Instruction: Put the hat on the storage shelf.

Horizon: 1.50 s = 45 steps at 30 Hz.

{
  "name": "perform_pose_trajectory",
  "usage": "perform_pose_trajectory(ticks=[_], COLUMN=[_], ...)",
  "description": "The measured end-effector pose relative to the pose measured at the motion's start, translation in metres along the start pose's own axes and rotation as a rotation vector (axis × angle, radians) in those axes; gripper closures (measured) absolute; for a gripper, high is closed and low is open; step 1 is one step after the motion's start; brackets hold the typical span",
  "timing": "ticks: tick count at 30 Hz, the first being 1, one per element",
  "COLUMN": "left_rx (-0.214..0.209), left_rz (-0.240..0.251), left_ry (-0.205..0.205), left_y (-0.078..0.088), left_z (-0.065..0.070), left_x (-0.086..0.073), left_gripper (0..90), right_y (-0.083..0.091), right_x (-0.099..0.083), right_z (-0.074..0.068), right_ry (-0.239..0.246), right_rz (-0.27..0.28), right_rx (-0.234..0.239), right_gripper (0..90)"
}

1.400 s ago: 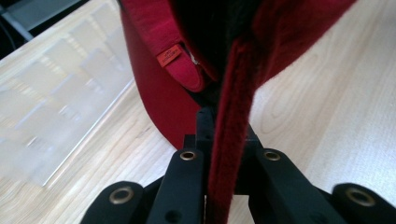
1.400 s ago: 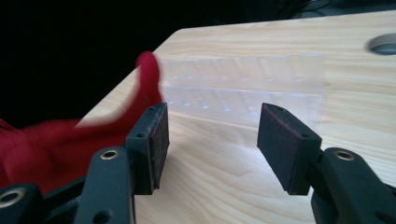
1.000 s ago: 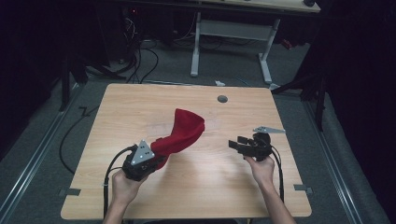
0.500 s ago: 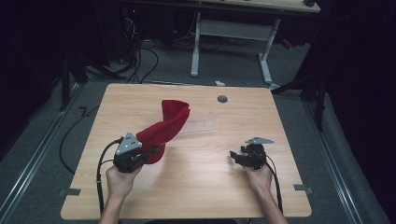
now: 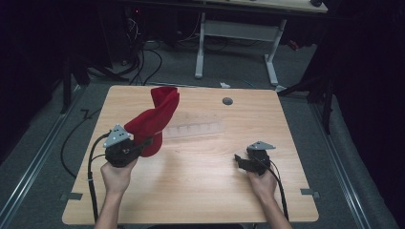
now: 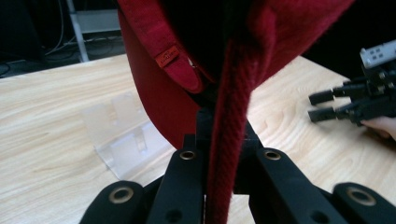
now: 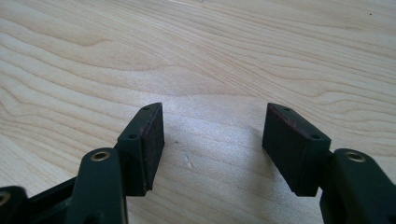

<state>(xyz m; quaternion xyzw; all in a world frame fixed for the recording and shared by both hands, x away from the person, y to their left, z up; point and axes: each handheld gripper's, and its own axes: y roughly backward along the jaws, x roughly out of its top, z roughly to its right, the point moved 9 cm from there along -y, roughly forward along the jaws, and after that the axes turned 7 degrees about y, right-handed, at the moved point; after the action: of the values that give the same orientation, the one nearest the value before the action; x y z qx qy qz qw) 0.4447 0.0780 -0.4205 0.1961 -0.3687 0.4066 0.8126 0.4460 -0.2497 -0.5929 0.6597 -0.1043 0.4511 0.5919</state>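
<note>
Your left gripper [image 5: 143, 142] is clenched on the ribbed hem of a red knitted fabric cap [image 5: 155, 120], which stands lifted above the left half of the light wooden table [image 5: 200, 191], its crown pointing to the far side. Just right of the cap lies a clear plastic compartment tray [image 5: 196, 129] flat on the wood. Your right gripper [image 7: 212, 140], near the right edge, has just been opening; its jaws stand released, nothing between them, low over bare wood.
</note>
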Motion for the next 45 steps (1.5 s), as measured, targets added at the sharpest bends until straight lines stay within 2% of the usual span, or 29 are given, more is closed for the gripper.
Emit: perform_pose_trajectory(ticks=[10, 18, 24, 30, 34, 40, 45], left_rx=[0.02, 0.045, 0.064, 0.068, 0.081, 0.092, 0.103], left_rz=[0.029, 0.051, 0.056, 0.083, 0.085, 0.083, 0.09], left_ry=[0.009, 0.022, 0.003, 0.033, 0.035, 0.011, 0.007], left_y=[-0.013, -0.026, -0.039, -0.049, -0.054, -0.063, -0.07], left_z=[-0.007, -0.019, -0.025, -0.033, -0.039, -0.043, -0.049], left_x=[0.019, 0.032, 0.036, 0.04, 0.04, 0.038, 0.036], left_gripper=[85.5, 85.5, 85.4, 85.4, 85.4, 85.3, 85.3], right_y=[0.0, 0.0, 0.0, 0.0, 0.0, 0.001, 0.001], right_x=[0.0, 0.0, 0.0, 0.0, 0.0, 0.0, -0.001], right_z=[-0.001, -0.001, -0.001, -0.001, -0.001, -0.002, -0.002], right_ry=[0.0, 0.0, 0.001, 0.002, 0.002, 0.001, 0.001], right_rz=[-0.001, -0.001, -0.001, -0.002, -0.001, -0.002, -0.002], right_rx=[0.002, 0.002, 0.002, 0.003, 0.003, 0.003, 0.004], right_gripper=[37.9, 37.7, 37.5, 37.2, 37.1, 37.0, 36.9])
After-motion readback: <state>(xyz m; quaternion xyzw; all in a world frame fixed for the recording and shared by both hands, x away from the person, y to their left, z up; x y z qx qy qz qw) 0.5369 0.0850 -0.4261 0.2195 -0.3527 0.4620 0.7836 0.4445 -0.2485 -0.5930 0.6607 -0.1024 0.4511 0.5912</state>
